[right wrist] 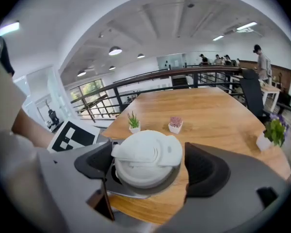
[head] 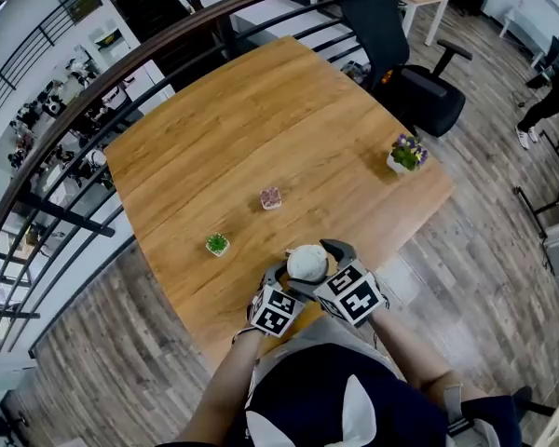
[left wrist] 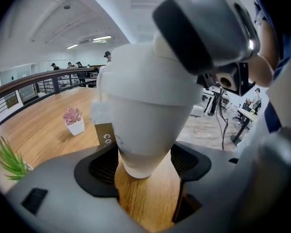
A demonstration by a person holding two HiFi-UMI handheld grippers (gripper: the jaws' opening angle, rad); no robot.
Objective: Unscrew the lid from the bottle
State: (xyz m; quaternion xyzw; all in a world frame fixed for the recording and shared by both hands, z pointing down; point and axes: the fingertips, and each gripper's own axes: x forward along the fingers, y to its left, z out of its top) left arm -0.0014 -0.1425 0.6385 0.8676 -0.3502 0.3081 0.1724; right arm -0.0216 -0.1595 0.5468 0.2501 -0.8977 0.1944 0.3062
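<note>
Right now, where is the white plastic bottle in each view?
Head view: white plastic bottle bottom centre.
Left gripper view: centre, large.
Right gripper view: lower centre, top towards camera.
Shared landmark: small pink-flowered plant in white pot, beyond it.

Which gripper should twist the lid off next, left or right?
Probably right: the right gripper has its open jaws either side of the lid, while the left gripper is clamped on the bottle, steadying it.

Wooden table (head: 252,110) with a green plant (head: 217,244), pink plant (head: 271,198) and purple-flowered plant (head: 407,154)
</note>
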